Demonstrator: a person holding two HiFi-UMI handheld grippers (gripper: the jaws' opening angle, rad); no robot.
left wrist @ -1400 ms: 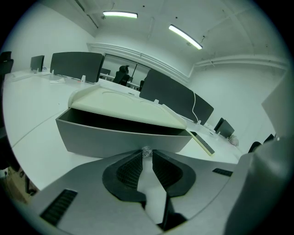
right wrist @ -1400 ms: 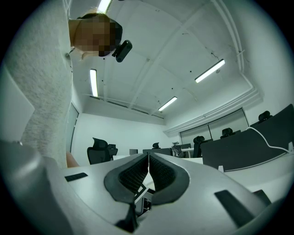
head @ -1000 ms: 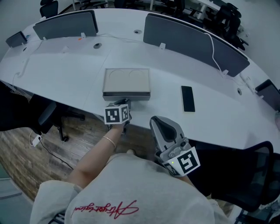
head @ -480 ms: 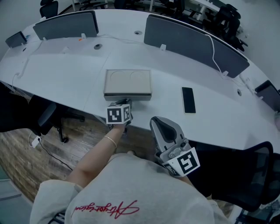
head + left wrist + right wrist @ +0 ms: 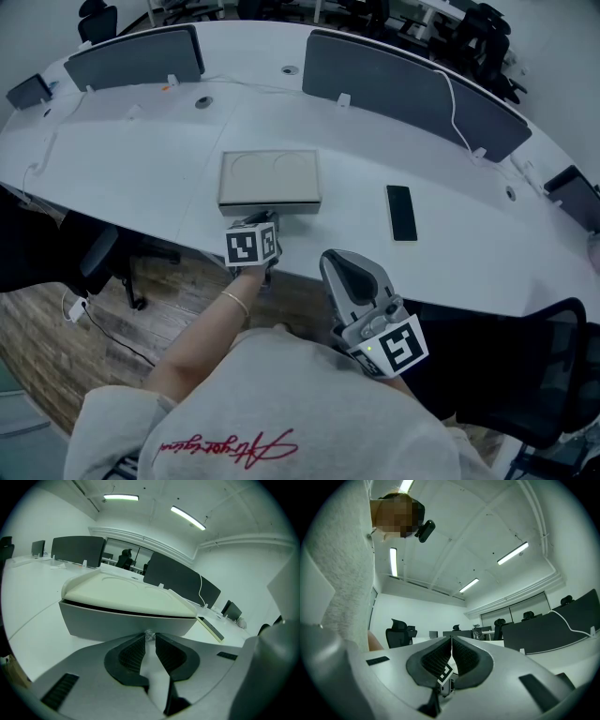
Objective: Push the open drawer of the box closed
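Drawer (image 5: 126, 623) of the box (image 5: 270, 178): grey front turned toward the left gripper (image 5: 150, 638), under a cream lid (image 5: 126, 592) with a dark slit between the two; hard to judge how far out it stands; sits close to the front edge of the white tabletop (image 5: 141, 159), about midway along it; left jaws drawn in to a slim gap, tips pinching a small shiny knob (image 5: 149, 633) on that front; knob hidden in the head view behind the marker cube (image 5: 251, 247); right gripper (image 5: 451, 645) off the tabletop beside the torso, jaws pressed together on nothing; dark phone (image 5: 401, 212) flat on the tabletop right of the box, well apart; red script (image 5: 225, 448) across the pale shirt, partly cut off and not readable.
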